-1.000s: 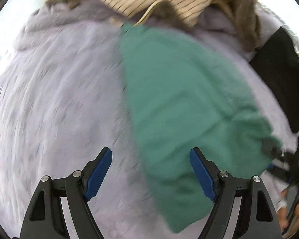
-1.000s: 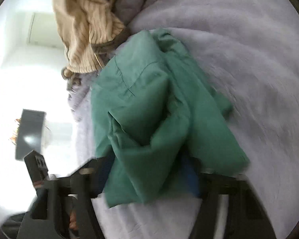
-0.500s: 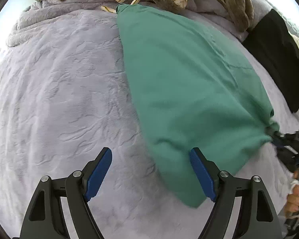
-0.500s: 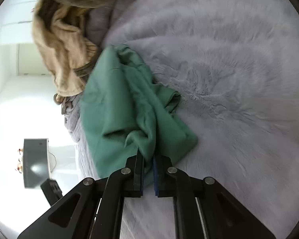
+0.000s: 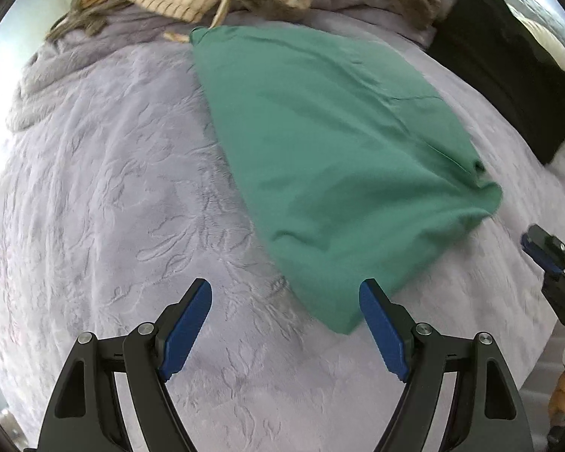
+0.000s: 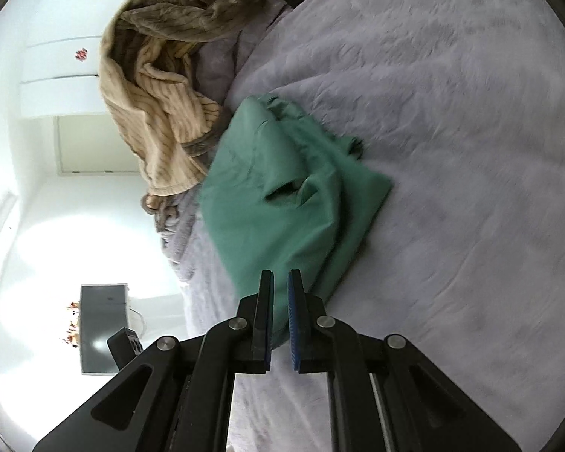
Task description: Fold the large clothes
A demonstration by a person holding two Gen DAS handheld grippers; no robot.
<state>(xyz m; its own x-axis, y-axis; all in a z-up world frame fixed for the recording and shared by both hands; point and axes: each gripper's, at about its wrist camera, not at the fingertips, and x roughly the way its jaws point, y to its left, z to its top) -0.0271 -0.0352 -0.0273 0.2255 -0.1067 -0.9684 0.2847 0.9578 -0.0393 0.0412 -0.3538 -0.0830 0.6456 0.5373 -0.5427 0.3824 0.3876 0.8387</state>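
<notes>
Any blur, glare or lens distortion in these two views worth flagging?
Left wrist: strong fisheye bulge across the bedspread; the green garment's near edge and the right gripper smear with motion. Right wrist: the room beyond the bed is blown out white, and the bedspread looks soft with blur.

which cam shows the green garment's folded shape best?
Left wrist: the green garment lies nearly whole and flat on the lavender bedspread. The right wrist view sees it edge-on, bunched, partly behind the right gripper.
</notes>
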